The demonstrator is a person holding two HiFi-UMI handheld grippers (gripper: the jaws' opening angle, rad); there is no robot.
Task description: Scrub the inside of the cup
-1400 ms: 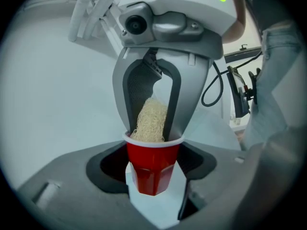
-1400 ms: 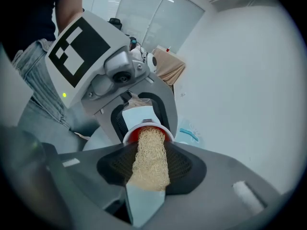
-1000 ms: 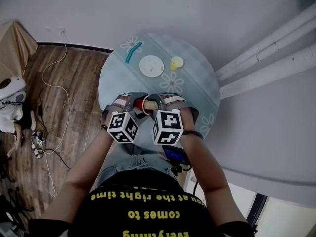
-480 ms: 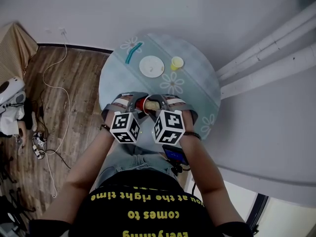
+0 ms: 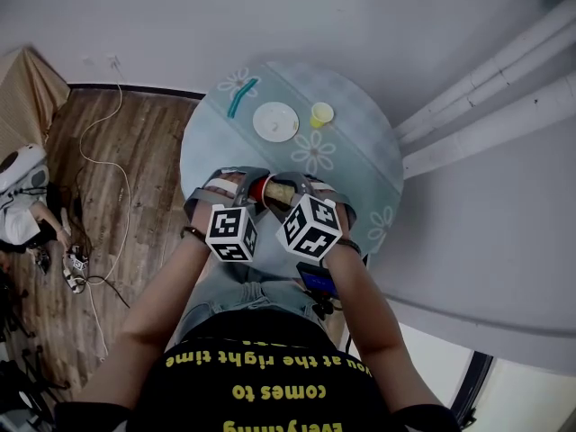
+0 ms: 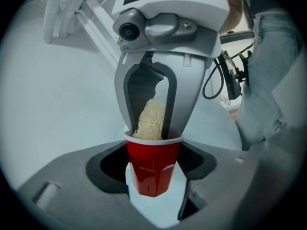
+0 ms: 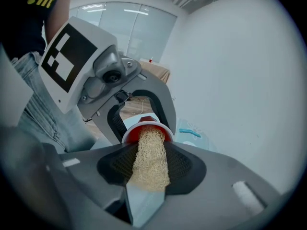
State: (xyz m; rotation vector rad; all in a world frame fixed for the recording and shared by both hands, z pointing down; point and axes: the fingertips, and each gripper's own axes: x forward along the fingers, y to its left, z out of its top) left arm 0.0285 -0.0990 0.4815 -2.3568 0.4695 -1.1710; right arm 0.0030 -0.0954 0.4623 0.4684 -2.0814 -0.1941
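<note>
Round pale-blue table (image 5: pixel 360 165) with flower prints fills the upper centre of the head view. A white plate (image 5: pixel 275 121), a small yellow cup (image 5: pixel 322 114) and a teal stick-like item (image 5: pixel 243 95) sit at its far side, well apart from the work.

Both grippers meet over the table's near edge, centre frame. Left gripper (image 6: pixel 153 176) is clamped on the red cup (image 6: pixel 152 164), pads on its side walls, base toward its own camera, mouth pointing away. Right gripper (image 7: pixel 149 174) is clamped on a loofah scrubber (image 7: pixel 150 157), whose free end sits inside the cup mouth.

Key relation: cup axis and loofah axis lie on one line, with the mouth facing the right gripper. In the head view, the cup is left and the loofah right.

I judge scrubbing is in hand. The next stroke calls for a push and twist along that shared line, with the right jaws held off the rim.
</note>
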